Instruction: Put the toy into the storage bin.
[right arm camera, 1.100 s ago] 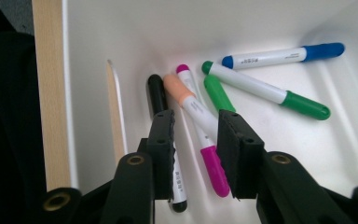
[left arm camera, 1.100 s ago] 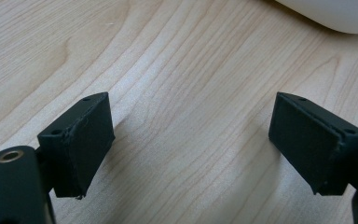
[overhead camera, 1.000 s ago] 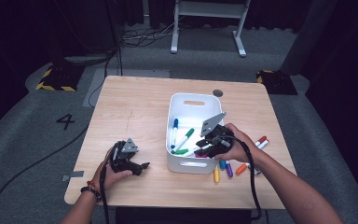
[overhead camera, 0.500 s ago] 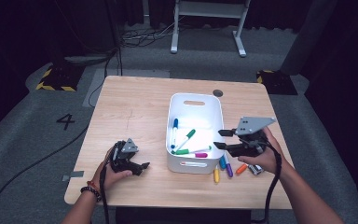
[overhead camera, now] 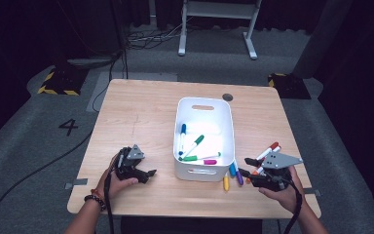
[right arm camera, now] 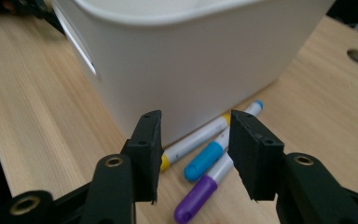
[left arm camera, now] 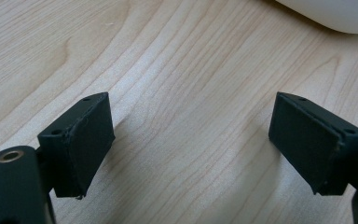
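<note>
Jaws on the right gripper (right arm camera: 195,154) stand partly open with nothing between the pads, and they have just been opening; they point at a small cluster of plastic marker pens lying on the pale wooden counter (overhead camera: 141,117) just beside the near right corner of the white plastic bin (overhead camera: 230,127). Closest to them is the purple-capped marker (right arm camera: 204,190), with the blue-capped marker (right arm camera: 213,157) touching it and the yellow-capped marker (right arm camera: 193,141) tucked against the foot of the bin wall. From the high view more markers, red and orange among them (overhead camera: 266,152), lie a little farther right, partly behind the gripper, and several already rest inside the bin. I'd judge these pens light and stiff, with smooth round barrels that will roll or squirt sideways if pinched off-centre, so the hold wants to be across the middle of the barrel, pads square to its length. The purple one looks the easiest to take, since its outer side is free; the yellow one has the bin wall crowding one pad. Because the pens touch, closing on one may nudge its neighbour. Over on the other side the left gripper (left arm camera: 191,144) sits low over bare wood with its jaws wide apart and empty, well away from the markers.
</note>
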`<state>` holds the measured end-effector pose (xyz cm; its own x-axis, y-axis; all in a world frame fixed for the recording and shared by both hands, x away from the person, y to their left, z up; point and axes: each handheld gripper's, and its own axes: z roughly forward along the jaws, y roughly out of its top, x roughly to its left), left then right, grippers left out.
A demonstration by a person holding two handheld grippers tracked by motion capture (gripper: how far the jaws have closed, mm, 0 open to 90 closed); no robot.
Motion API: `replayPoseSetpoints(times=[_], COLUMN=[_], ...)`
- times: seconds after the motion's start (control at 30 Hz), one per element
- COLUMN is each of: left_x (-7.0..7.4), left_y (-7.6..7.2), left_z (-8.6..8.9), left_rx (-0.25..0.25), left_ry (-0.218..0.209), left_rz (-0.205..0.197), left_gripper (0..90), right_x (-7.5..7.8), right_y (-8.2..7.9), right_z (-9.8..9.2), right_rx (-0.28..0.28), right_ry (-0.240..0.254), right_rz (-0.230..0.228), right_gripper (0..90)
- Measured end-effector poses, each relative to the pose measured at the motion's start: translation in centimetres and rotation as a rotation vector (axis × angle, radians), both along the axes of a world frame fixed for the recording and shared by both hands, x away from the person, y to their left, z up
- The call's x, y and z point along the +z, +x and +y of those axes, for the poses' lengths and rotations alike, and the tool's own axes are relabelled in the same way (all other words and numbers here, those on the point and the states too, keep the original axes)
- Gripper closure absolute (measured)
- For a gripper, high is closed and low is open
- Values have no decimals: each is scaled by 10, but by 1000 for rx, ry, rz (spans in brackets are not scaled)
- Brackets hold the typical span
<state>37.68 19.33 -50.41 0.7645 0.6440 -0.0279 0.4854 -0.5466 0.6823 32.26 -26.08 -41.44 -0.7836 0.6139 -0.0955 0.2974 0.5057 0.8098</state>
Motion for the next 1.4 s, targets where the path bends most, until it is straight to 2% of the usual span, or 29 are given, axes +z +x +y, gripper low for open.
replayPoseSetpoints(times=[0.07,0.13,0.23,0.3,0.43,0.5,0.57,0.6,0.7,0.93,1.2,1.27,1.4], left_x=[0,0,0,0,0,0,0,0,0,0,0,0,0], left_y=[0,0,0,0,0,0,0,0,0,0,0,0,0], left_z=[0,0,0,0,0,0,0,0,0,0,0,0,0], left_rx=[2,1,-1,1,1,3,-3,-3,-4,-4,-4,-4,-4], left_ry=[6,5,-4,1,1,-1,-3,-3,-4,1,3,1,1], left_rz=[-5,-6,8,4,4,4,9,9,10,3,0,1,2], left_gripper=[142,142,142,142,142,142,143,142,142,142,142,142,143], right_x=[-11,-27,-46,-58,-71,-73,-74,-75,-76,-76,-76,-76,-77], right_y=[0,2,6,10,15,17,20,22,25,30,29,30,31], right_z=[-2,-3,0,0,2,3,1,0,-2,3,6,5,3], right_rx=[-12,-36,-74,-82,-110,-144,-154,-182,-217,-259,-353,-371,-398], right_ry=[4,-1,-57,-58,-77,-83,-54,-44,-56,-74,-78,-86,-90], right_rz=[25,71,81,130,163,183,209,223,225,217,204,180,164], right_gripper=[559,559,562,570,574,588,613,626,644,654,724,735,751])
